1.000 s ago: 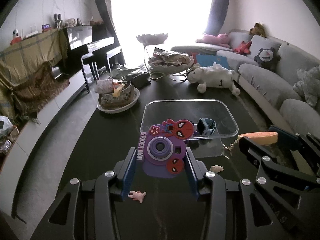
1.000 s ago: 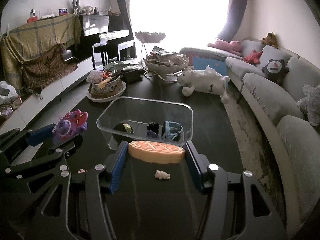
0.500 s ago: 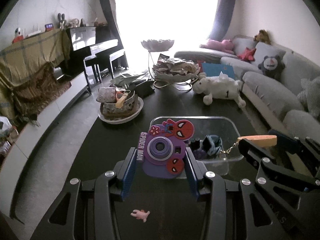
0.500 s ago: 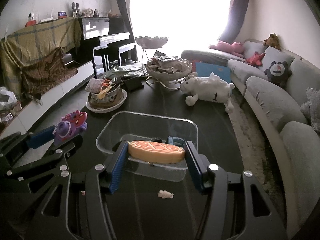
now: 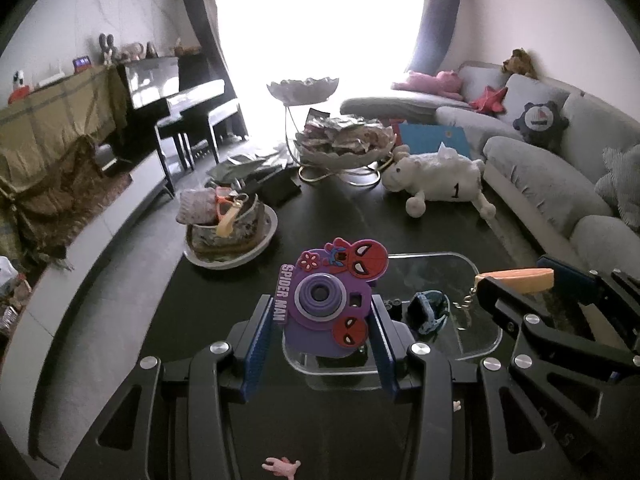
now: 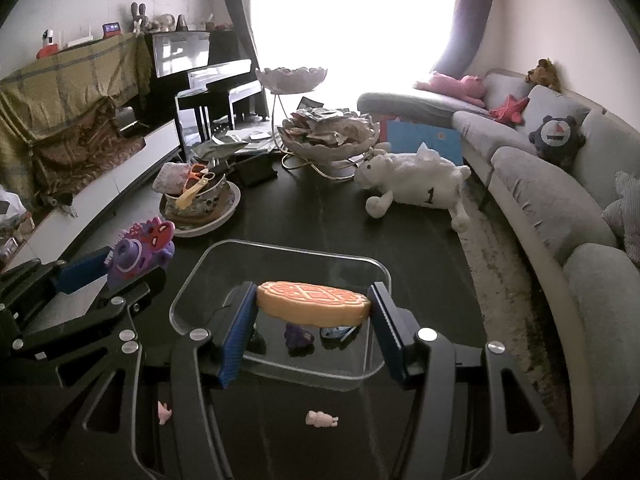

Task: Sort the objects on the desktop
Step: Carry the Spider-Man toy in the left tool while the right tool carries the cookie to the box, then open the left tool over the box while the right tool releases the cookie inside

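My left gripper (image 5: 320, 316) is shut on a purple Spider-Man toy camera (image 5: 326, 304), held above the near left end of the clear plastic bin (image 5: 480, 276). My right gripper (image 6: 312, 306) is shut on an orange mooncake-shaped toy (image 6: 312, 298) with a keychain, held over the bin (image 6: 280, 250). The bin holds a blue toy watch (image 5: 430, 308) and small dark and purple pieces (image 6: 298, 334). Each gripper shows in the other's view: the left one (image 6: 132, 254), the right one (image 5: 516, 280).
Two small pink figures (image 6: 321, 418) (image 6: 164, 412) lie on the dark table in front of the bin. A bowl of clutter on a plate (image 5: 230, 226), a white plush sheep (image 5: 438, 178), a tiered dish stand (image 5: 340, 144) and a grey sofa (image 5: 560, 168) lie beyond.
Both grippers have risen and moved forward with their toys, from in front of the bin to above it. The pink figures now lie lower in view.
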A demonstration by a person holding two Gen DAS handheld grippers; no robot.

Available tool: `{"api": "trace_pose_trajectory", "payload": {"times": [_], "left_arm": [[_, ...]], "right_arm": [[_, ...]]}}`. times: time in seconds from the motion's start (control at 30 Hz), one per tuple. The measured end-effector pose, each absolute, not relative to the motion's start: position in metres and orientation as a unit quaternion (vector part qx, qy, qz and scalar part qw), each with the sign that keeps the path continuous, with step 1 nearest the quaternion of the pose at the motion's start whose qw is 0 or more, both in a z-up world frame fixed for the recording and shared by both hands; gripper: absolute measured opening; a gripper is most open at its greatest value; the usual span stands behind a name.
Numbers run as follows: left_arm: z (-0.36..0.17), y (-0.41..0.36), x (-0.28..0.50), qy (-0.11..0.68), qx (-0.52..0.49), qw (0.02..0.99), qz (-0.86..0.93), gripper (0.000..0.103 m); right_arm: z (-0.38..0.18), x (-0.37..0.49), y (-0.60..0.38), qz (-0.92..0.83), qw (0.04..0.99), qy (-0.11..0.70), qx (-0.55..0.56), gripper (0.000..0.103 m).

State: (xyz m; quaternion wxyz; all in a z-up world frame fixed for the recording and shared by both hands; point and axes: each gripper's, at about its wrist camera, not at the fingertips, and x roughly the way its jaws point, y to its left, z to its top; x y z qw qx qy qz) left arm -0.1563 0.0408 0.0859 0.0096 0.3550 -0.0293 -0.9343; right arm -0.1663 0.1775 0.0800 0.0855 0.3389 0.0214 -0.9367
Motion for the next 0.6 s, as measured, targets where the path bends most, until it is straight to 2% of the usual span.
{"api": "trace_pose_trajectory", "payload": {"times": [0.47, 0.53, 0.6], "left_arm": [[0.051, 0.043, -0.203, -0.026, 0.388, 0.001, -0.921, 0.042], [0.047, 0.043, -0.208, -0.028, 0.393, 0.005, -0.919, 0.045], [0.045, 0.041, -0.213, -0.033, 0.397, 0.015, -0.917, 0.056]], "right_arm": [[0.048, -0.211, 0.18, -0.923, 0.079, 0.019, 0.377, 0.054], [0.045, -0.215, 0.18, -0.922, 0.076, 0.021, 0.38, 0.055], [0.042, -0.219, 0.18, -0.921, 0.073, 0.016, 0.383, 0.055]]}}
